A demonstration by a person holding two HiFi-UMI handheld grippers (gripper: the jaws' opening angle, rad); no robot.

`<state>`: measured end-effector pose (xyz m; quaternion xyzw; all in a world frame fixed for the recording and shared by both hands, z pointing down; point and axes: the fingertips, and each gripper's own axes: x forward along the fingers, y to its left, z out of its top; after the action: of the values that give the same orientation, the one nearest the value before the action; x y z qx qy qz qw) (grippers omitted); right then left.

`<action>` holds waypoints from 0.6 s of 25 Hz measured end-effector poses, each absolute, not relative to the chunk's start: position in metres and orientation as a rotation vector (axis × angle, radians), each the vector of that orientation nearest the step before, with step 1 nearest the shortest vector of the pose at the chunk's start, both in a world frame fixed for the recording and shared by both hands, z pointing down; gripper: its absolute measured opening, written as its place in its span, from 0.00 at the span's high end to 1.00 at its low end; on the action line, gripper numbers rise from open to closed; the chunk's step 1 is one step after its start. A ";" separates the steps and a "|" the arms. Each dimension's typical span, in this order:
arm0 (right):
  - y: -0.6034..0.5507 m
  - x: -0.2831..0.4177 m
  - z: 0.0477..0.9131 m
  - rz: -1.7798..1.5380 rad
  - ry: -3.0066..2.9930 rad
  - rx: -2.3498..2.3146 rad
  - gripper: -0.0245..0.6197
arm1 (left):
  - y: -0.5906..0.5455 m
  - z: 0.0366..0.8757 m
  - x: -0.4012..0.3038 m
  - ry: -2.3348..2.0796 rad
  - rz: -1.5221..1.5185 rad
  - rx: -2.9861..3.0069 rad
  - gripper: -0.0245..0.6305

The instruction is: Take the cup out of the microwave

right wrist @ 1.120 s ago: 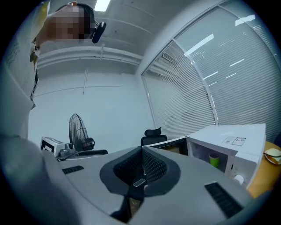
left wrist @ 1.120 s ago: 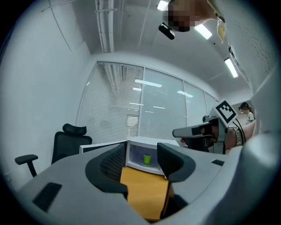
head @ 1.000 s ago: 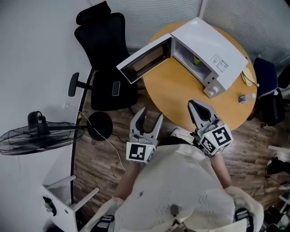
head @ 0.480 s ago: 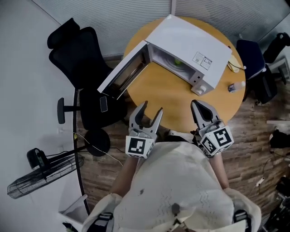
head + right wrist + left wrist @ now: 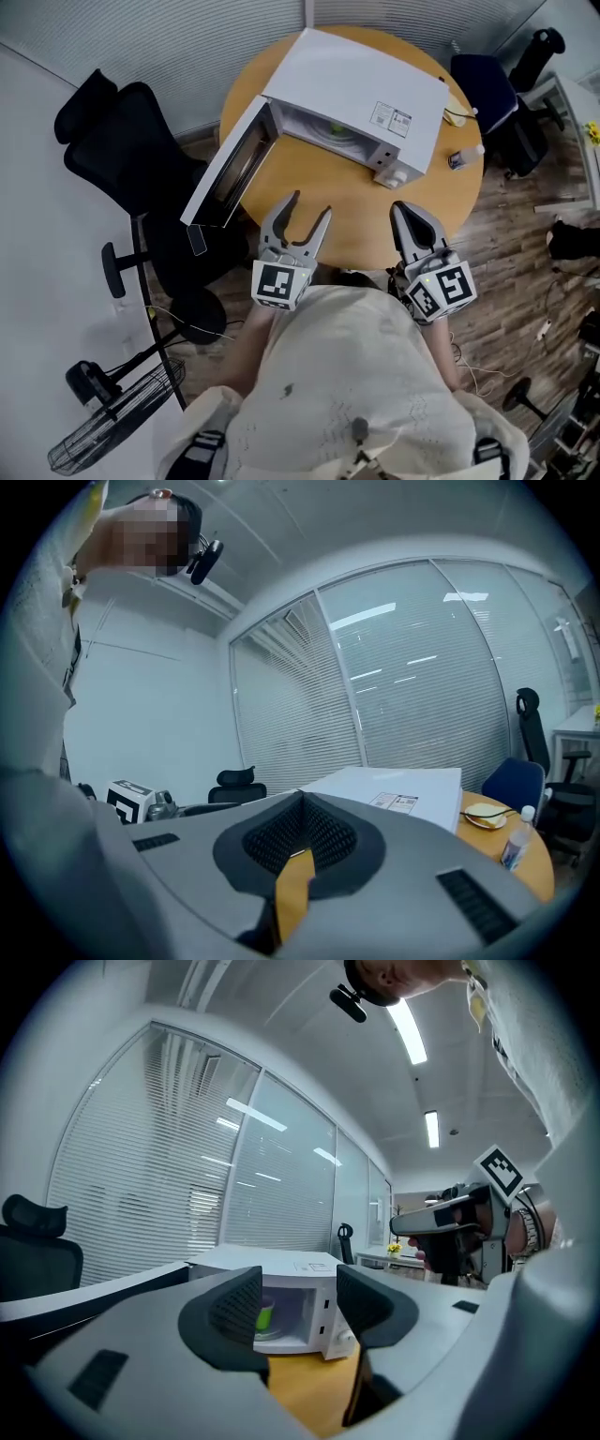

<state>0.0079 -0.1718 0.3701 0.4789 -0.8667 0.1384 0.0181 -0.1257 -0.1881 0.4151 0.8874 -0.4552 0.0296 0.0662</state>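
Observation:
A white microwave (image 5: 356, 89) stands on the round wooden table (image 5: 347, 202) with its door (image 5: 225, 173) swung wide open to the left. Inside it a green cup (image 5: 335, 130) sits on the turntable; the left gripper view shows the cup (image 5: 265, 1317) in the cavity. My left gripper (image 5: 307, 204) is open and empty at the table's near edge, short of the door. My right gripper (image 5: 408, 208) is shut with nothing in it, over the near edge, below the microwave's control panel (image 5: 394, 173).
A black office chair (image 5: 122, 150) stands left of the table, under the open door. A small plate (image 5: 457, 112) and a small bottle (image 5: 463, 157) lie at the table's right side. A blue chair (image 5: 487, 94) is beyond. A floor fan (image 5: 103, 427) stands at lower left.
The view has swung right, bringing the microwave and table closer in front of me. Both grippers kept their jaws as they were, the left now nearer the open door.

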 end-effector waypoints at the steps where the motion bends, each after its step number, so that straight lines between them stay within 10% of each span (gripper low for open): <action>1: -0.172 0.009 0.370 0.427 -2.680 1.510 0.95 | -0.191 0.418 -0.124 -1.353 0.097 2.684 0.58; 15: -0.178 0.024 0.374 0.434 -2.555 1.734 0.95 | -0.239 0.471 -0.104 -1.165 0.255 2.738 0.58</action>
<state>0.0240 -0.1780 0.3739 0.5561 -0.8193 0.1391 0.0116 -0.1042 -0.2387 0.4711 0.9140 -0.3891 0.0850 0.0776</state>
